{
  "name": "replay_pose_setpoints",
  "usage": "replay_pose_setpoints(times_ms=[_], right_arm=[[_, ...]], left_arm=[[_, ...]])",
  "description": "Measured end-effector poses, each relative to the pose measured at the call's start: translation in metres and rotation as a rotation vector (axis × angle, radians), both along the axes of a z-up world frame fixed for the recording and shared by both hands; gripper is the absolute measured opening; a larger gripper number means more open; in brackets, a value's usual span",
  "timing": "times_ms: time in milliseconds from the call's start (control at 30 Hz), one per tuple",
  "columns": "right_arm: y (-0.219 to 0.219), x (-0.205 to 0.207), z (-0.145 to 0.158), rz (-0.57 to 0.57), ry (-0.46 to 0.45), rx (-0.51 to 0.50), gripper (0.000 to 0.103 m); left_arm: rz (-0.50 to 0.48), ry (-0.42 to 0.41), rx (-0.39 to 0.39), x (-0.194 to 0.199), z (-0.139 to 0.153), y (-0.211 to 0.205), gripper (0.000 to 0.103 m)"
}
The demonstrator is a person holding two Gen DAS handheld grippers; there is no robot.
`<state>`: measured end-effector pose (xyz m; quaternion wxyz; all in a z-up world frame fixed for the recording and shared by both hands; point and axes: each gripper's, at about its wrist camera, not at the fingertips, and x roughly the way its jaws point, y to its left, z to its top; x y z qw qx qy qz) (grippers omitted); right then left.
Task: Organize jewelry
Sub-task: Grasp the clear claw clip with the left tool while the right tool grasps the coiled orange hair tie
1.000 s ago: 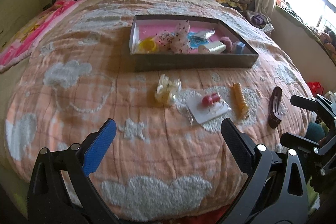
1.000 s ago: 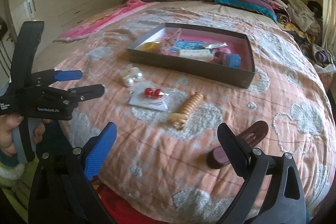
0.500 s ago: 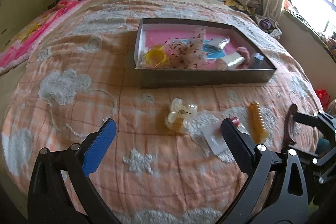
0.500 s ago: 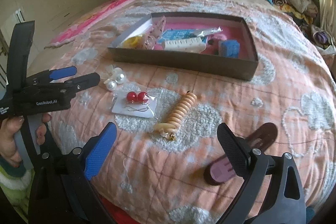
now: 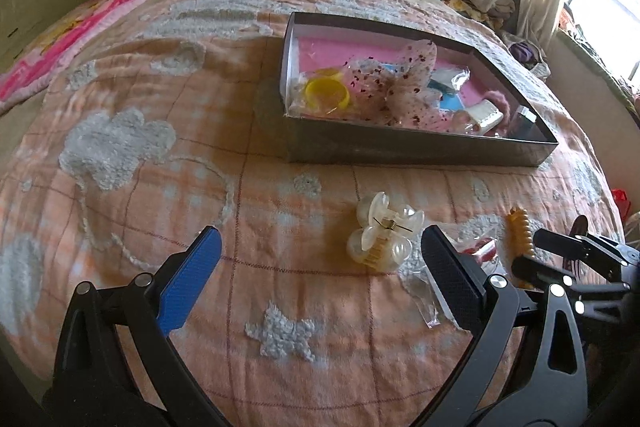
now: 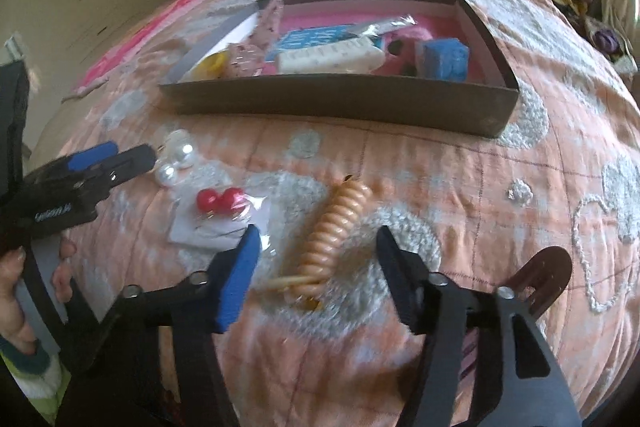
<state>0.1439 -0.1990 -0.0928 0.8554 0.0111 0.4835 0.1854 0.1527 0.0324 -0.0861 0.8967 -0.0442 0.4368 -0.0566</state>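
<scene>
The right gripper, jaws closing without contact, straddles the ribbed orange comb clip. To its left lies a carded red bead pair; ahead, the dark cardboard box. The left gripper gapes before the pearly claw clip.

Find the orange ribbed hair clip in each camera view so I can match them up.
Left wrist view: orange ribbed hair clip sits far right, partly hidden behind the right hand-held gripper.
Right wrist view: it lies at centre, between the closing fingers, not yet pressed.
Shared landmark: the red bead earrings just left of it.
</scene>
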Motion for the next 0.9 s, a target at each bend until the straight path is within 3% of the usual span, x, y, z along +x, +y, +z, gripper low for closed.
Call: replay_pose_setpoints(times_ms=[167,400,633,733,767,900], right_arm=[[-0.009,0.01,-0.004,-0.027,0.027,-0.007,0.028],[-0.015,0.014,-0.005,-0.022,0.04,0.027,0.024],[-0.021,0.006,0.007,-0.018,0.003,0.074,0.021],[-0.024,0.001,0.013,-0.015,-0.017,0.071,0.019],[-0.025,-0.001,0.014,-0.015,-0.022,0.071,0.019],[-0.03,-0.008,0.023,-0.018,-0.044,0.073,0.019]], left_arm=[[-0.008,0.007,-0.004,0.006,-0.004,-0.002,0.093],[-0.035,0.017,0.003,0.014,-0.012,-0.01,0.092],[-0.077,0.038,-0.012,0.018,-0.016,-0.017,0.066],[-0.095,0.04,-0.026,0.021,-0.014,-0.02,0.045],[-0.108,0.041,-0.034,0.021,-0.013,-0.023,0.032],[-0.124,0.04,-0.04,0.02,-0.01,-0.028,0.031]])
